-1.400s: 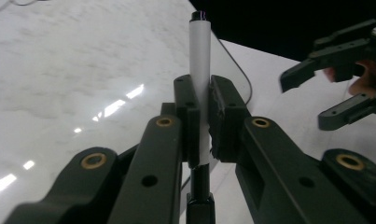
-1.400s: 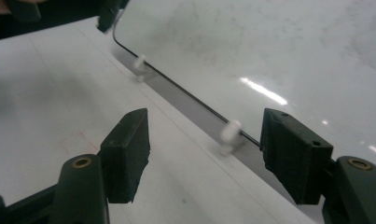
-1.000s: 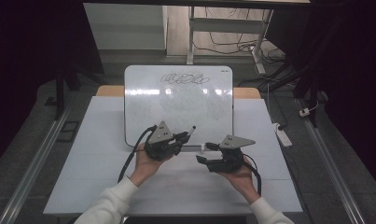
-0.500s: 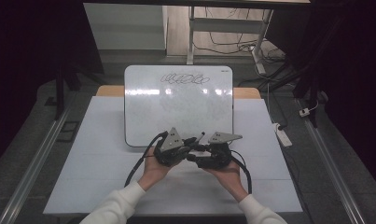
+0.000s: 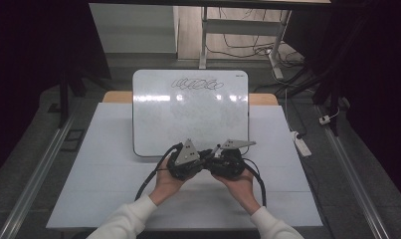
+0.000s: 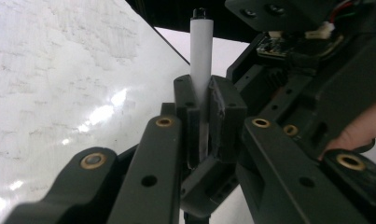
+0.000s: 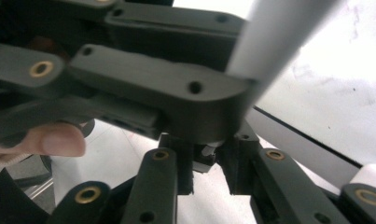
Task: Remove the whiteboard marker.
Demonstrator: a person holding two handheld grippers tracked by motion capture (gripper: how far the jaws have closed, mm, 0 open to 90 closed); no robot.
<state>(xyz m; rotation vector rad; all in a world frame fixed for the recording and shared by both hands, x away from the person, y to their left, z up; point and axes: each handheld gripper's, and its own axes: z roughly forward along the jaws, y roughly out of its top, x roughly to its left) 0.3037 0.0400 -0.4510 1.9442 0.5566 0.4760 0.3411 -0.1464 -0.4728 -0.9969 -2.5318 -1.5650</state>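
White marker sits clamped between the jaws of your left tool, its dark tip pointing up and away over the whiteboard. A second ago your two hands were apart near the board's lower edge; now you have brought them together, and your right tool is touching the left one. In the right gripper view its jaws stand parted just under the marker's lower end, not yet closed on anything. That looks like the start of a hand-over, or of pulling off a cap. The scribble near the board's top edge is untouched on the surface.
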